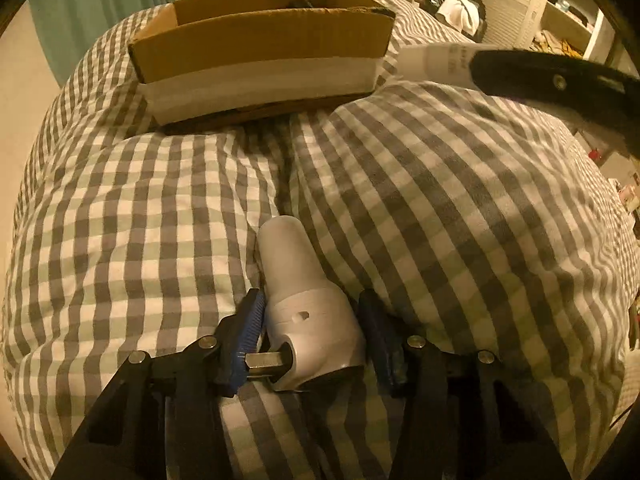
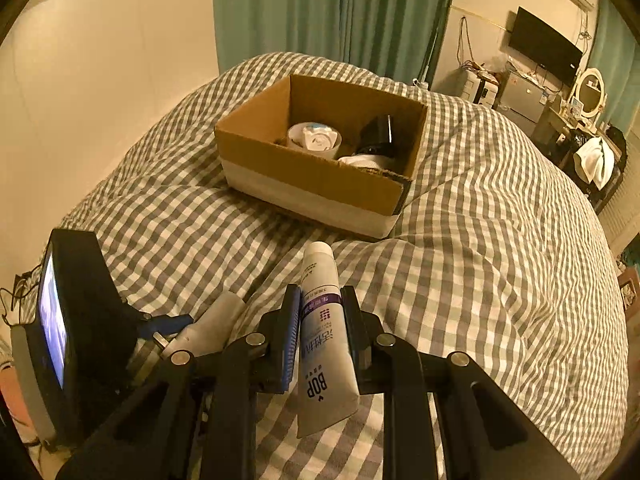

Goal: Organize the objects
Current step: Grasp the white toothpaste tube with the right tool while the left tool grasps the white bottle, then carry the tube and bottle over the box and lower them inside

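A white handheld device [image 1: 308,312] with a metal hex shaft lies on the checked duvet between the fingers of my left gripper [image 1: 314,316], which close around its body. It also shows in the right wrist view [image 2: 208,326]. My right gripper [image 2: 320,320] is shut on a white BOP tube [image 2: 324,340] and holds it above the bed. The tube [image 1: 436,62] and right gripper also show at the right in the left wrist view. An open cardboard box [image 2: 320,184] sits ahead on the bed, holding a white round item [image 2: 314,140] and a black object [image 2: 378,132].
The checked duvet [image 1: 440,200] covers the whole bed. Green curtains [image 2: 332,12] hang behind it. A dresser with a mirror [image 2: 592,88], a wall screen [image 2: 544,44] and clutter stand at the far right. The left gripper's body with its screen [image 2: 60,328] is at lower left.
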Motion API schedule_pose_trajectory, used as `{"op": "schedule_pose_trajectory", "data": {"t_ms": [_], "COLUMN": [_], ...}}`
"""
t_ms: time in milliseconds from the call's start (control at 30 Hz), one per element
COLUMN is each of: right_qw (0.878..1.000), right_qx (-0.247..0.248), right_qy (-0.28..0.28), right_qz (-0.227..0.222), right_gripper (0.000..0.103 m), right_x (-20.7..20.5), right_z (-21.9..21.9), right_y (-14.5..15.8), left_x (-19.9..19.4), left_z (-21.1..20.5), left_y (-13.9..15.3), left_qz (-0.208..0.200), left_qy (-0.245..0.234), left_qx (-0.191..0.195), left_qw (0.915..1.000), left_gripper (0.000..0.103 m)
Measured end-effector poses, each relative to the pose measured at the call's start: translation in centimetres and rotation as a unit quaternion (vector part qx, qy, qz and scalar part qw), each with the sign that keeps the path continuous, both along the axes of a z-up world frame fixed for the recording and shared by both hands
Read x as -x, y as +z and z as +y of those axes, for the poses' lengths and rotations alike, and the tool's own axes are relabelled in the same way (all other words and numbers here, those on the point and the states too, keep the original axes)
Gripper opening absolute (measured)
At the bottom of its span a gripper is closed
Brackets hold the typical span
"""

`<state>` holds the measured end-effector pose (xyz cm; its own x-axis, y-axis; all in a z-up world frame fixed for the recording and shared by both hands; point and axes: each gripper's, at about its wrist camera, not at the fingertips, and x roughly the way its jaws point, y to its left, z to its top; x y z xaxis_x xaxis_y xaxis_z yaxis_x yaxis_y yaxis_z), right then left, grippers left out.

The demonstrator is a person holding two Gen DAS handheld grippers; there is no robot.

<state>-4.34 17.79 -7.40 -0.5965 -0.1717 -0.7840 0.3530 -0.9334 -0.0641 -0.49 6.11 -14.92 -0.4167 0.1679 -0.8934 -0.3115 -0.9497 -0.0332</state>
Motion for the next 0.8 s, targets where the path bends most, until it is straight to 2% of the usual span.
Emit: {"op": "schedule_pose_trajectory", "data": {"t_ms": [133,233,500,800], "right_qw": [1.000,1.000,0.999,0.996], "right_qx": [0.004,0.004,0.006,-0.014], "right_qy": [0.001,0.002,0.002,0.008], "right_qz": [0.010,0.017,0.042,0.092], "right_gripper": [0.019,0.019,0.019,0.019], "right_x": [-0.4,-0.7,-1.3,-1.1], "right_z": [0.1,0.1,0.2,-0.7], "right_y": [0.8,1.3,3.3,7.8], "left_x": [-0.5,-0.9,-0.3,3.3], "left_z": [0.1,-0.3,-1.2,-3.2], "left_y": [1.3,2.6,9.3,15.9], "left_qz": [0.017,0.028,0.094,0.155], "left_qy": [-0.006,-0.005,0.007,0.039], "left_qx": [0.014,0.005,-0.023,-0.038], "left_qw": [0.9997,0.9996,0.9952,0.9864], "left_gripper": [0.049,0.049,0.049,0.049]}}
